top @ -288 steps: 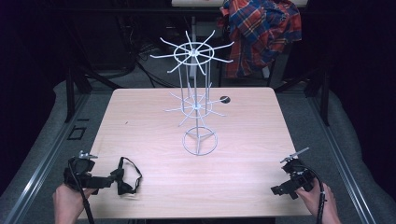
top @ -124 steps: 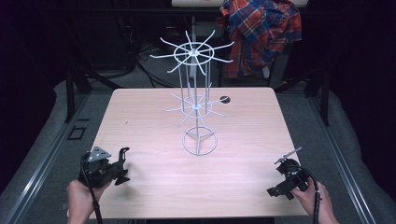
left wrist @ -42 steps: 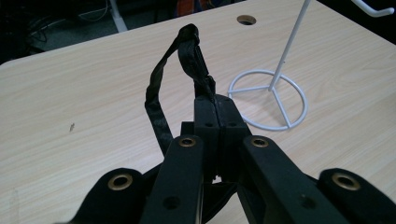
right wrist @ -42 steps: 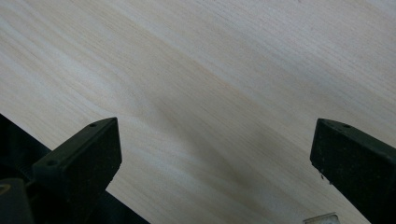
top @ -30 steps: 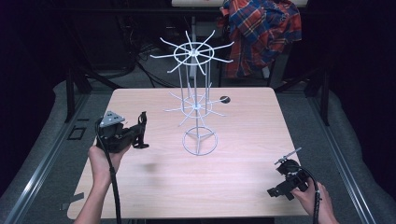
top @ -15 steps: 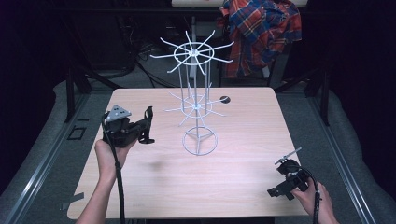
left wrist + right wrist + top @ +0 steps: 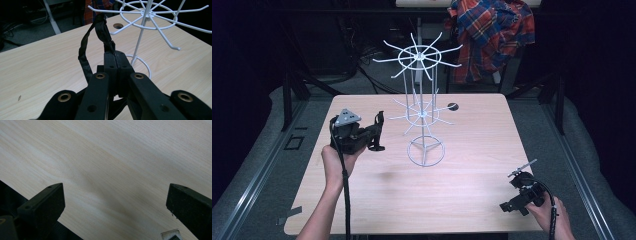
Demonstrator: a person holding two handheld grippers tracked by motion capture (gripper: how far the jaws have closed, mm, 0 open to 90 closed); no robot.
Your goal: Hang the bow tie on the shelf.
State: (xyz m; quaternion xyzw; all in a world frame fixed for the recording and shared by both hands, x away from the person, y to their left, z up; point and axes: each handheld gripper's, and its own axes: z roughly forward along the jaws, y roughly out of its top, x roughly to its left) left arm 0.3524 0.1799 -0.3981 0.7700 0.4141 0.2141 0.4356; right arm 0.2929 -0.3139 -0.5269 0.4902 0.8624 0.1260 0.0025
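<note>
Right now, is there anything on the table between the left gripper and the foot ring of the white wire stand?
No. In the high view, only bare table lies between the left gripper, shut on a black strap, and the stand's foot ring.

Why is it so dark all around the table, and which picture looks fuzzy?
High view: light falls on the table, and the room around is near black. Left gripper view: the near black jaws blur, while the white wire rack looks sharper. Right gripper view: a soft dark shadow crosses the wood.
</note>
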